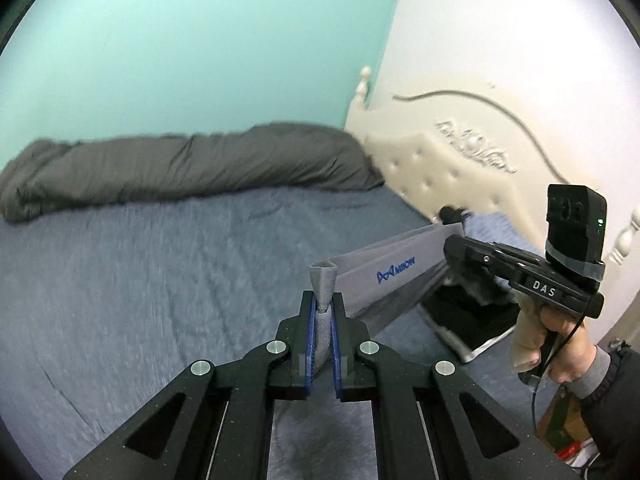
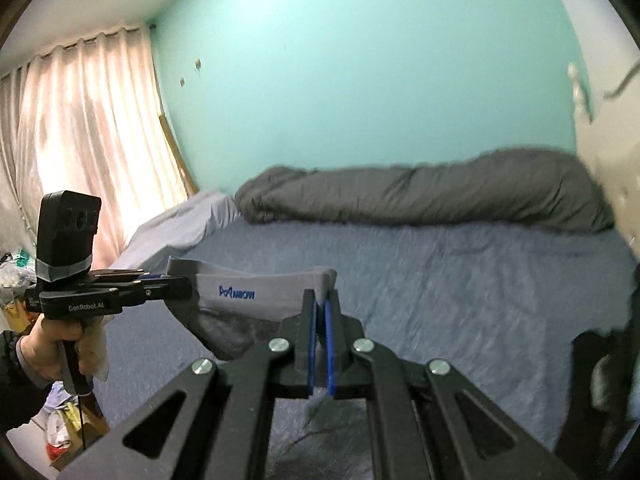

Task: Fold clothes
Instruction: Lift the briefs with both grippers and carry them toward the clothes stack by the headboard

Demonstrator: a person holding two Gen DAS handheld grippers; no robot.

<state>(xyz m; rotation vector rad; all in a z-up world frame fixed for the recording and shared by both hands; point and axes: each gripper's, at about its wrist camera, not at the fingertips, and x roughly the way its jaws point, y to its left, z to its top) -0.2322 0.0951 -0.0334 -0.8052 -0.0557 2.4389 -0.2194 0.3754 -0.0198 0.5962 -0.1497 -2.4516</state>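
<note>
Both grippers clamp opposite ends of the grey garment's (image 1: 384, 280) waistband, left gripper (image 1: 323, 312) and right gripper (image 2: 320, 308) stretching its long axis level between them above the bed (image 1: 160, 260), the cloth hanging below, equally near each hand.

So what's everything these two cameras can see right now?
grey garment with waistband: one, light grey with blue lettering, held stretched in the air between both grippers above the bed
bed sheet: one, blue-grey, covering the mattress
duvet: one, dark grey, rolled along the far edge by the wall
headboard: one, cream, tufted, at the bed's end
wall: turquoise, behind the bed
curtain: one, pale pink, at the window
left gripper: one, black with blue pads, shut on the waistband's end
right gripper: one, black with blue pads, shut on the other end
hand: one on each handle
</note>
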